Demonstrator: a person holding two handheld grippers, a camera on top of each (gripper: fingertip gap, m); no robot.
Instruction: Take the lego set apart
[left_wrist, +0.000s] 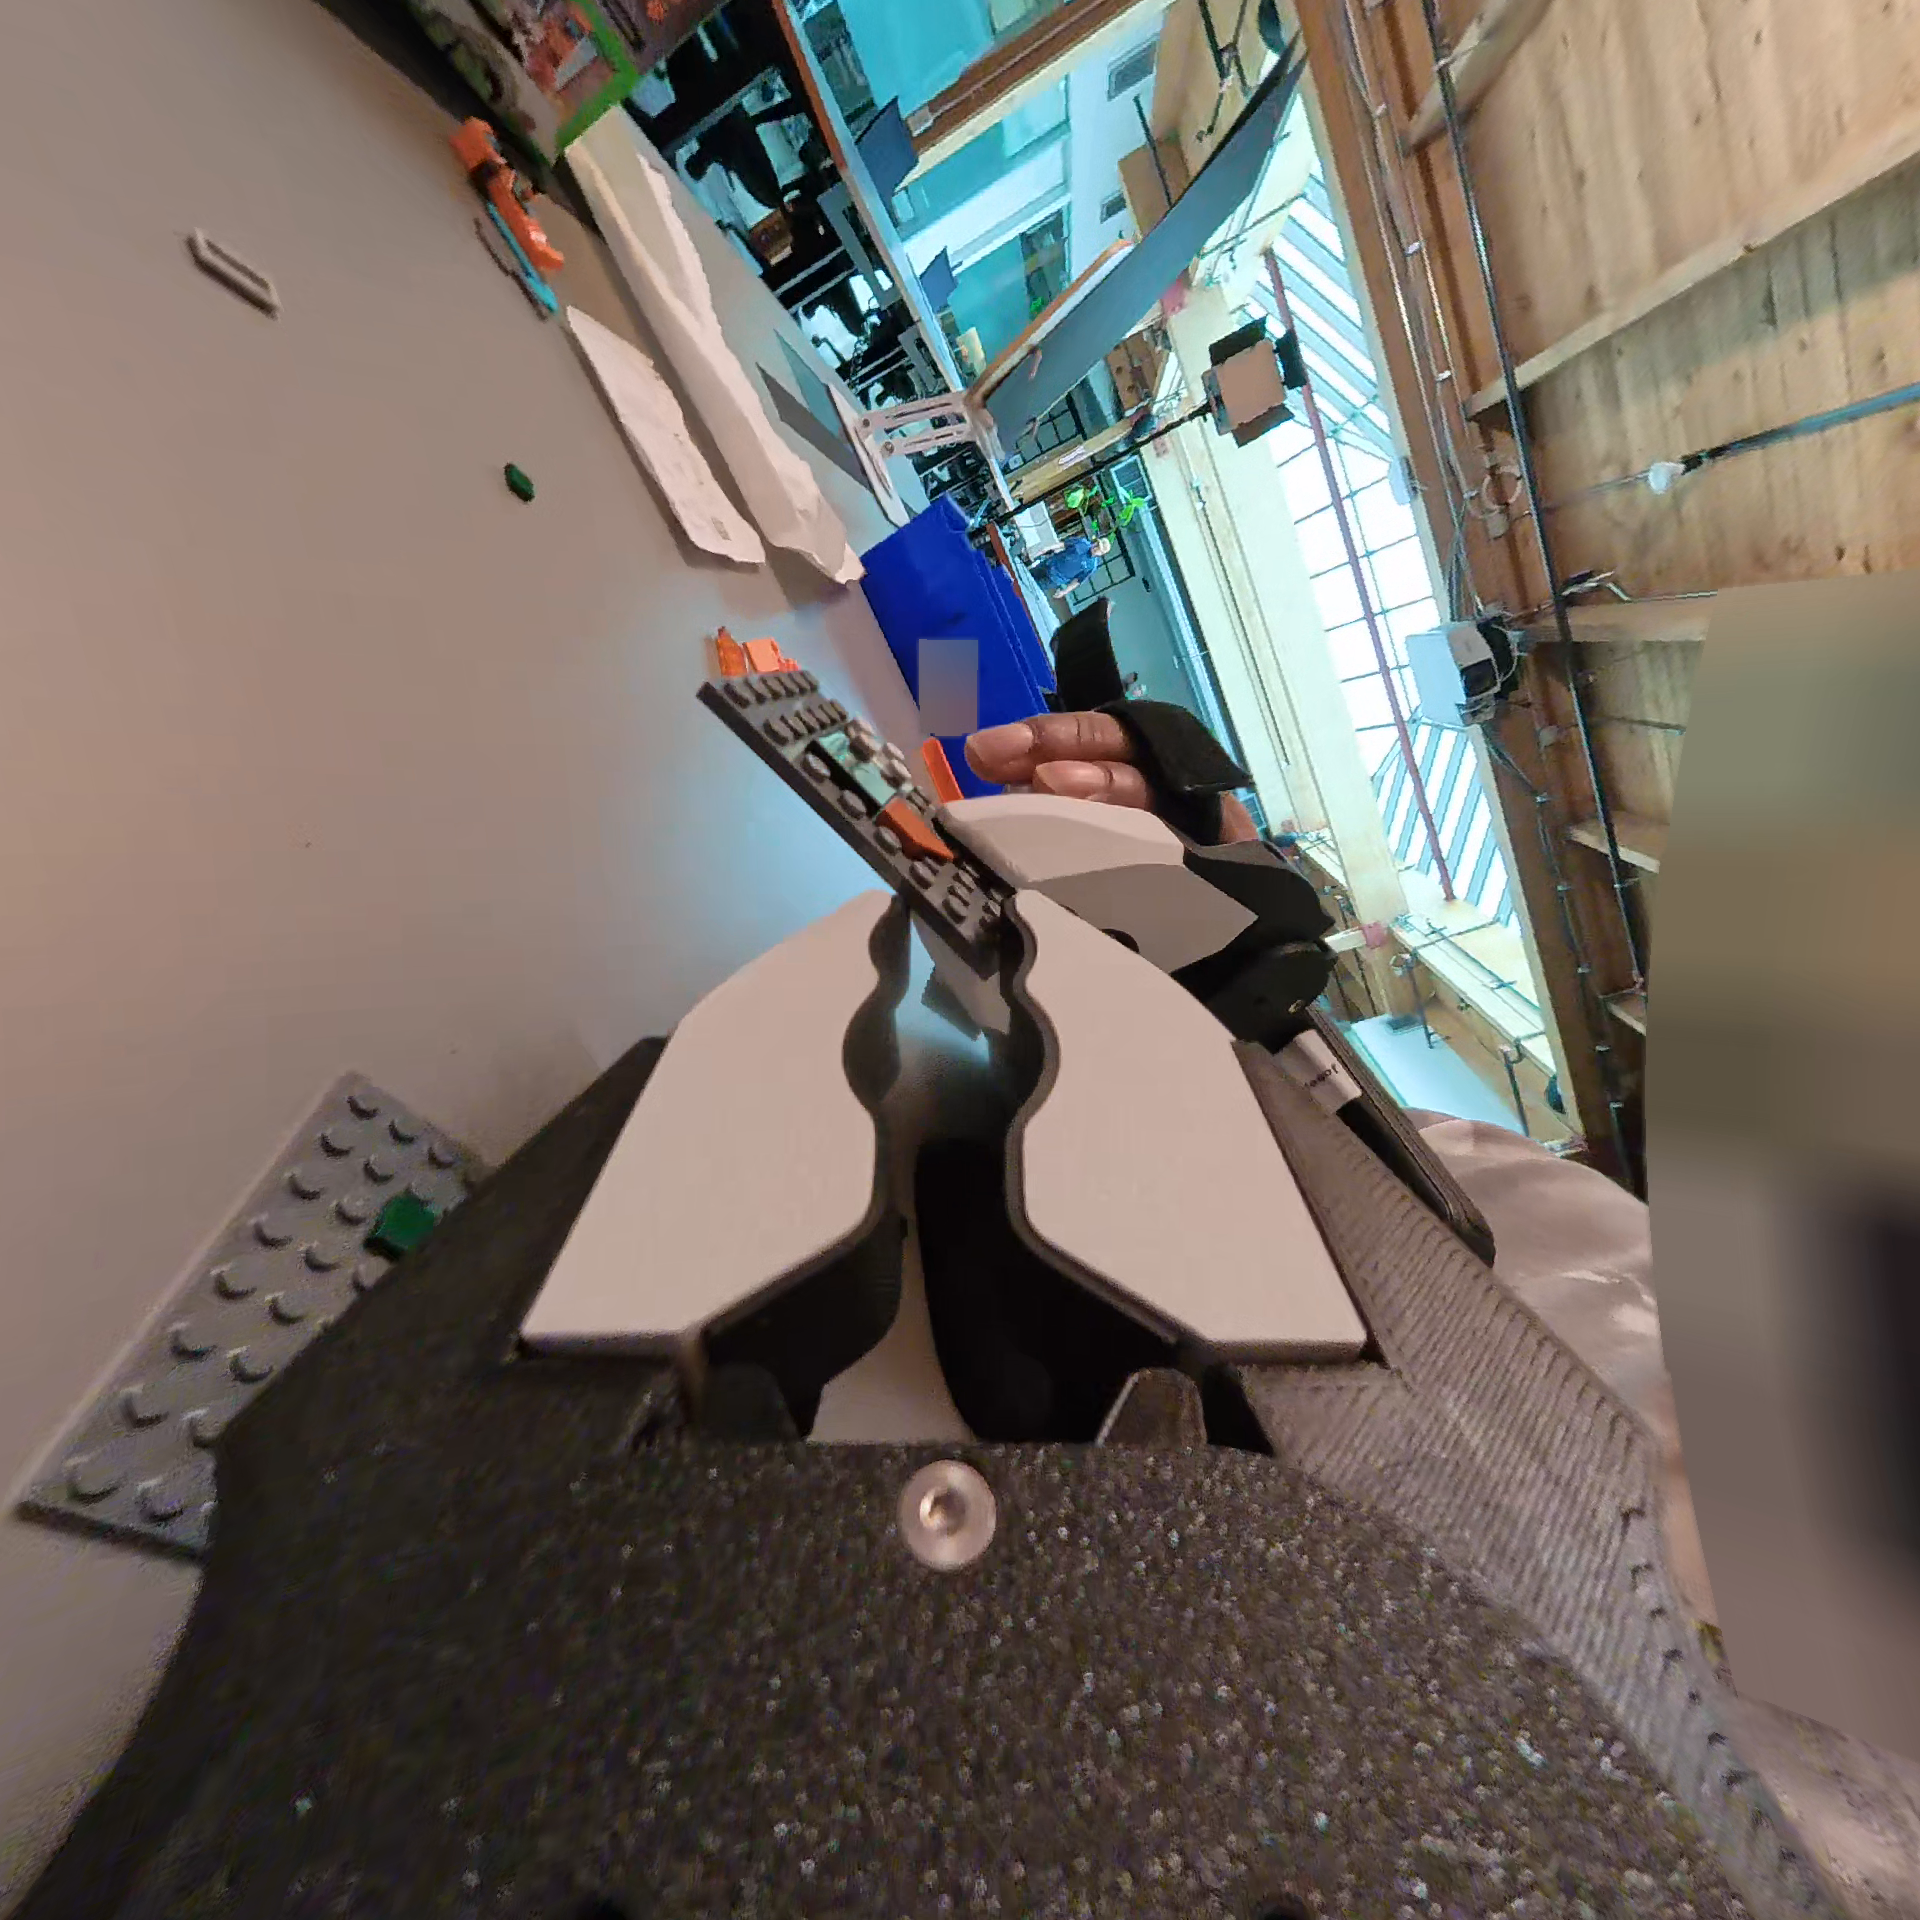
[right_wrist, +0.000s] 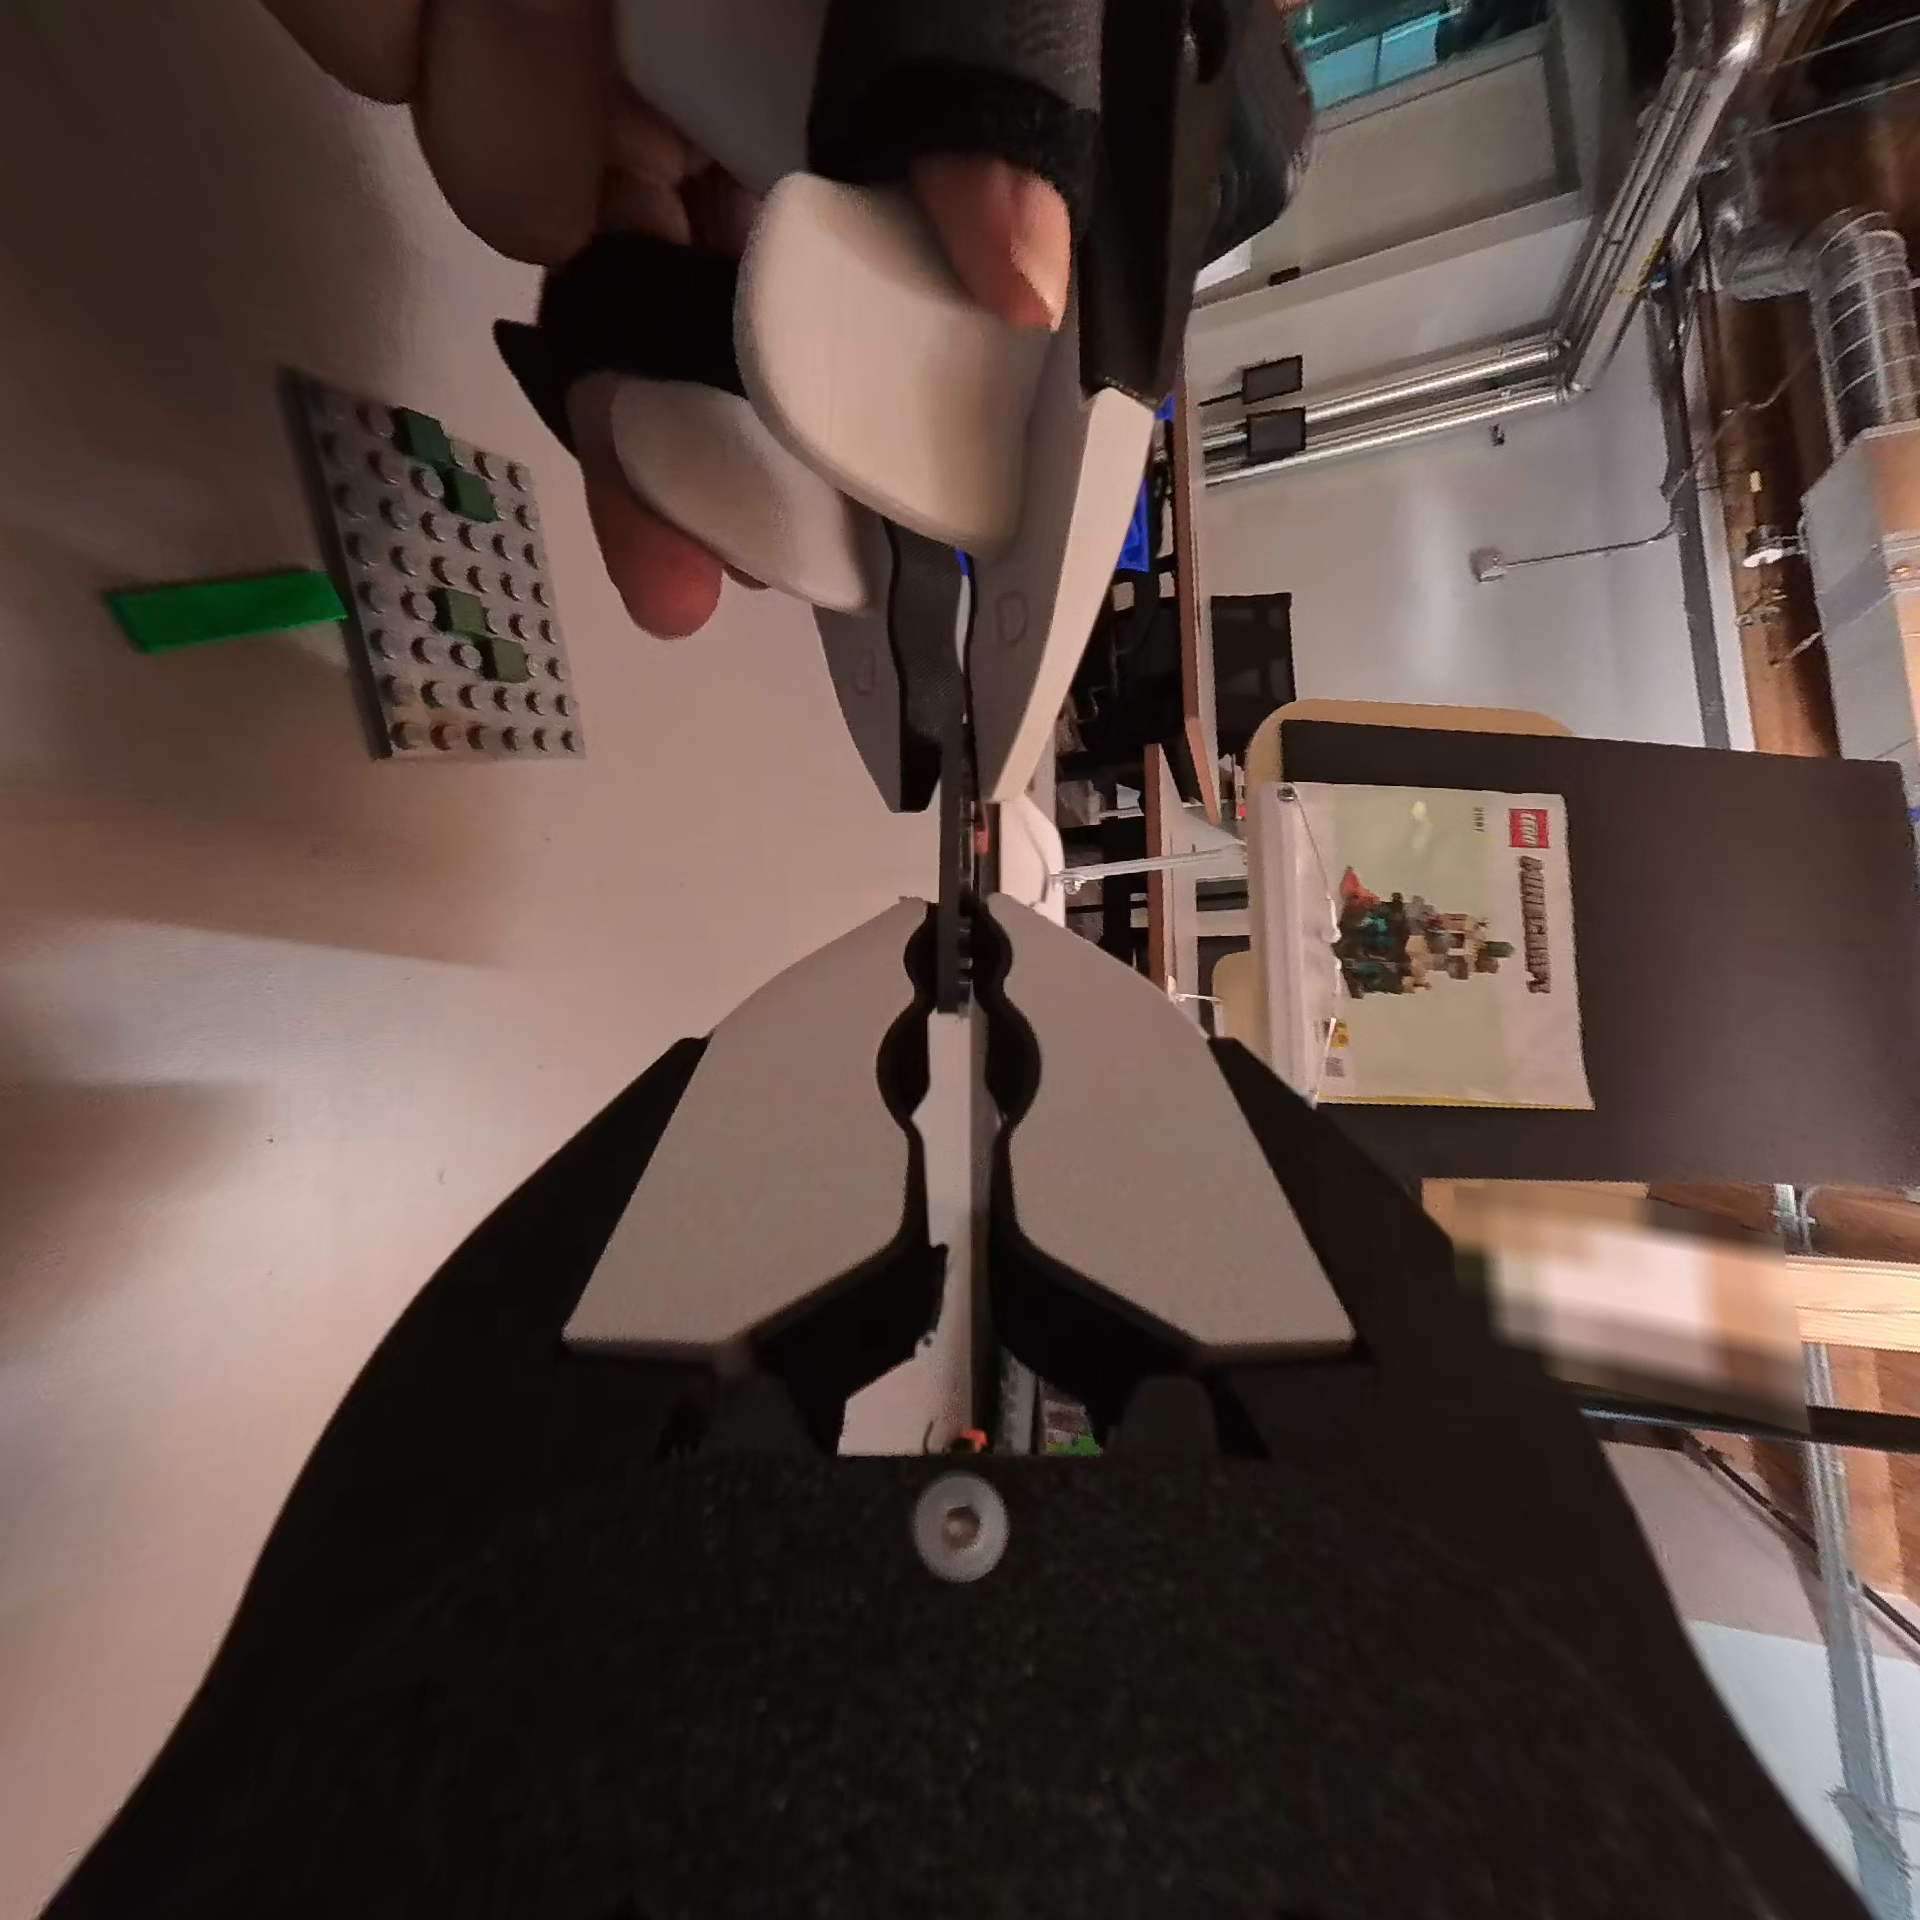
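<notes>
Both of my tongs are pinching the same piece. My left gripper (left_wrist: 951, 920) has its two grey fingers pressed onto the near end of the dark studded plate (left_wrist: 831, 779), which rises from the tips at a slant, up and away to the left, clear of the table (left_wrist: 260, 675). The plate carries an orange piece (left_wrist: 914, 831) and a small grey-and-glass element near its middle.

My right gripper (right_wrist: 956, 914) shows the plate edge-on: a thin black strip clamped between the fingertips, running straight ahead into the tips of the opposite tongs. Each gripper holds one end, tip facing tip, with only a short stretch of plate bare between them.

In the left wrist view, the hand (left_wrist: 1049, 753) on the right tongs shows beyond the plate, fingers curled over its grey paddle under a black strap. In the right wrist view, fingers and a thumb rest on white pads of the left tongs.

On the table lie a grey baseplate (right_wrist: 447, 582) bearing several dark green tiles, a bright green flat piece (right_wrist: 223, 613) touching its edge, and loose orange pieces (left_wrist: 753, 652). A booklet (right_wrist: 1434, 945) stands against a black board, well apart.
</notes>
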